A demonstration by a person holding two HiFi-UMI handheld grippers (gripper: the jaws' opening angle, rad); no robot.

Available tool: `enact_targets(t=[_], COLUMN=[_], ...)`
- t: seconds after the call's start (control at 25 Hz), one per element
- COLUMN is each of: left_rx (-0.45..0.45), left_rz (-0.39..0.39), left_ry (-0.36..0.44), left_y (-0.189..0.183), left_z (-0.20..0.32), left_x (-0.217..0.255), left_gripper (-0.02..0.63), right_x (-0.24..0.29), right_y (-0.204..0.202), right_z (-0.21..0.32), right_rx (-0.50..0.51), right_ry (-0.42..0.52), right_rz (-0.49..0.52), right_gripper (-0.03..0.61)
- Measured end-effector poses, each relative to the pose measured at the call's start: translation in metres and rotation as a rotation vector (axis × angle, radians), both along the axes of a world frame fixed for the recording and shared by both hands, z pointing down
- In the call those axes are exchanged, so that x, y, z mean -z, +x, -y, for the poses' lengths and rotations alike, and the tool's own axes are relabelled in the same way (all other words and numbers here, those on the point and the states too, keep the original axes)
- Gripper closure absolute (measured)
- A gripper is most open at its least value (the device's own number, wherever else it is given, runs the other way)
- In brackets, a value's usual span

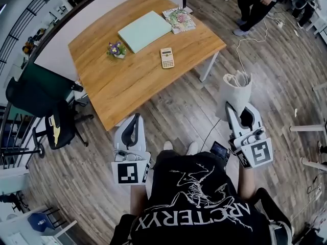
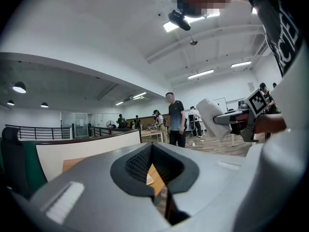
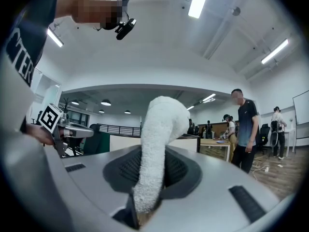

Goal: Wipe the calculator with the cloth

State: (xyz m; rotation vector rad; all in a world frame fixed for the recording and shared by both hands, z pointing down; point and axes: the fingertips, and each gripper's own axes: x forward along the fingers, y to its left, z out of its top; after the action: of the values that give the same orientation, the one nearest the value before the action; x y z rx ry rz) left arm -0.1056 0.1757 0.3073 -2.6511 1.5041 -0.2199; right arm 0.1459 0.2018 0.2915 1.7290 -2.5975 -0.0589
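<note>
Right gripper: closed tight on the white cloth, which stands up from between the jaws and curls over at its top.
Right gripper, from above: in the head view the right gripper is over the wooden floor, to the right of the counter, with the cloth bunched ahead of it.
Hard to see, right: the cloth's lower end sinks between the jaws, so we cannot tell how much of it is pinched.
Left gripper: jaws brought together, with nothing between them.
Left gripper, from above: in the head view the left gripper hangs just beside the counter's near corner.
Hard to see, left: through the small gap at the pads we see only a sliver of the counter and part of the calculator.
Calculator: lies flat near the middle of the wooden counter, well apart from both grippers.
Container: a small pot holds flowers, to the left of the calculator.
Also on the counter: a pale green board beyond the calculator, and a flowered magazine just beside it at the far corner.
Cut off: our dark shirt fills the bottom of the head view and hides our hands. A person at the top edge shows only from the waist down.
</note>
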Motion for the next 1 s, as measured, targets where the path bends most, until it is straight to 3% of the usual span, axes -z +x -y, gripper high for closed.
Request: enact_targets(t=[0.44,0.84,1.0], left_rx=[0.040,-0.015,-0.039], left_rz=[0.007,0.007,0.006], left_ry=[-0.016,-0.016,-0.067], left_y=[0.018,0.000,-0.018], left_z=[0.033,0.180,0.242], left_x=[-0.012,-0.022,-0.020], left_gripper=[0.611,0.611,0.611], right_x=[-0.015,-0.016,-0.013], right_y=[0.013,-0.012,-0.028], right_z=[0.040,0.176,0.241], right_rx=[0.065,0.020,-0.028], right_ry=[-0.018,-0.028,-0.052], right_rz=[0.017,-0.006,-0.052], right_gripper=[0.485,0.484,0.483])
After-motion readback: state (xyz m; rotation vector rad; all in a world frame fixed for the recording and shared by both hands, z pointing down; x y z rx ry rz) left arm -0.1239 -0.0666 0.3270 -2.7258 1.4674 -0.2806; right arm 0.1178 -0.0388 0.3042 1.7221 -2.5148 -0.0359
